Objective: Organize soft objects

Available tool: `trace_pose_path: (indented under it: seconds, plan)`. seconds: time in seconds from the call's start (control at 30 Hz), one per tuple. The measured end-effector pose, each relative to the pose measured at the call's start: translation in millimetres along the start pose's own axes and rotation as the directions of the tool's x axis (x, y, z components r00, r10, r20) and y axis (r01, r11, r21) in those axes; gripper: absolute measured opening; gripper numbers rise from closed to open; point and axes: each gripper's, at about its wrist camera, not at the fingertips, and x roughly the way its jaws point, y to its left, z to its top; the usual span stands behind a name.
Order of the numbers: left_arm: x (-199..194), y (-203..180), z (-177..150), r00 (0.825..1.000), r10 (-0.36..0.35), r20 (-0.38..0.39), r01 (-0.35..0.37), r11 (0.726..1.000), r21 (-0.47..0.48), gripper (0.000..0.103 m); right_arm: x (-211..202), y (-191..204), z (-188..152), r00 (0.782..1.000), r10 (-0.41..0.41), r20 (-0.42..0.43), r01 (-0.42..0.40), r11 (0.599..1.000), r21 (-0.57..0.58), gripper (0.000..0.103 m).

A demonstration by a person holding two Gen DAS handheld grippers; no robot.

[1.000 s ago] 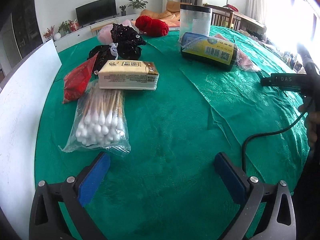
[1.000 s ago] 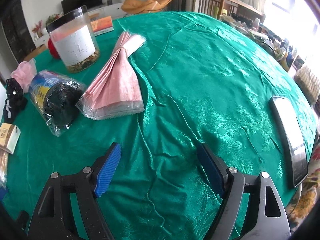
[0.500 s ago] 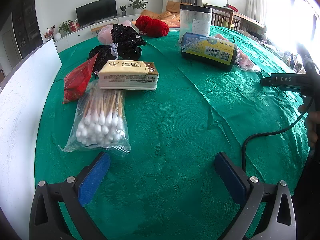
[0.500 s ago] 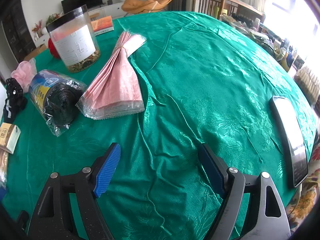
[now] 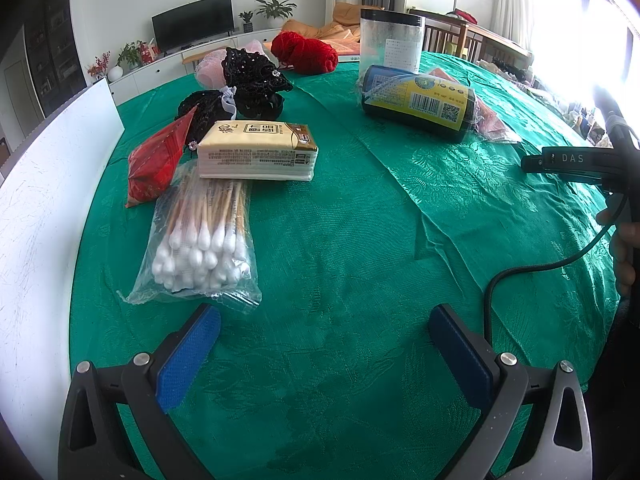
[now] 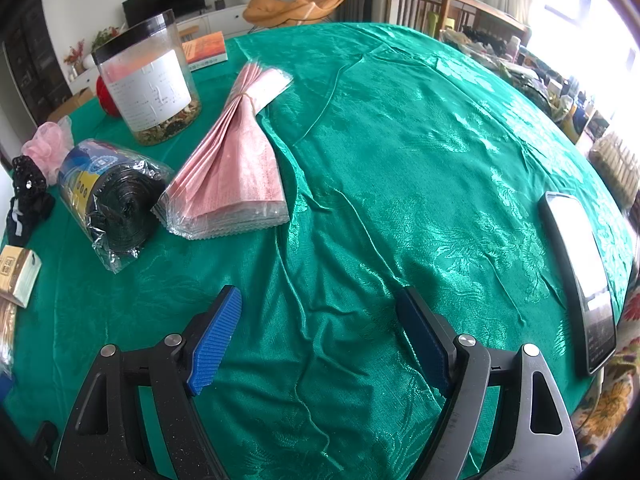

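My left gripper (image 5: 326, 346) hangs open over the green tablecloth (image 5: 360, 240), nothing between its blue pads. Just beyond its left finger lies a bag of cotton swabs (image 5: 200, 240), then a tissue pack (image 5: 256, 150), a red packet (image 5: 156, 160), black lace pieces (image 5: 252, 80), a pink scrunchie (image 5: 210, 68) and red yarn (image 5: 306, 54). My right gripper (image 6: 320, 328) is open too, over bare cloth. Ahead to its left lie a bundle of pink bags (image 6: 236, 164) and a roll of black bags (image 6: 108, 192), the roll also visible from the left wrist (image 5: 418, 102).
A clear jar with a black lid (image 6: 150, 84) stands at the back. A phone (image 6: 580, 280) lies near the table's right edge. A white board (image 5: 44, 184) runs along the left side. A person's hand (image 5: 624, 252) holds the right gripper's handle and cable.
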Motion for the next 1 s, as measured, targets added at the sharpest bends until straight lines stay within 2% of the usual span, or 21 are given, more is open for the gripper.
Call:
trace_pose_path:
  seconds: [0.67,0.8,0.9,1.0]
  plan:
    - [-0.5,0.8,0.0,1.000,-0.002,-0.003,0.002,1.000,0.002,0.103,0.0,-0.4,0.1,1.000,0.000,0.000,0.000,1.000,0.000,0.082]
    - [-2.9,4.1,3.4,0.998,-0.010,-0.056,0.010,1.000,-0.003,0.103,0.1,-0.4,0.3,1.000,0.000,0.000,0.000,1.000,0.000,0.082]
    - [-17.8,10.6,6.5,0.995,-0.067,-0.074,0.062,0.996,-0.061,0.102,0.1,-0.5,0.3,1.000,0.000,0.000,0.000,1.000,0.000,0.082]
    - [-46.6,18.6,21.4,0.992,-0.122,-0.021,0.120,0.988,-0.100,0.102,0.1,-0.7,0.2,1.000,0.000,-0.001,0.000,1.000,0.000,0.082]
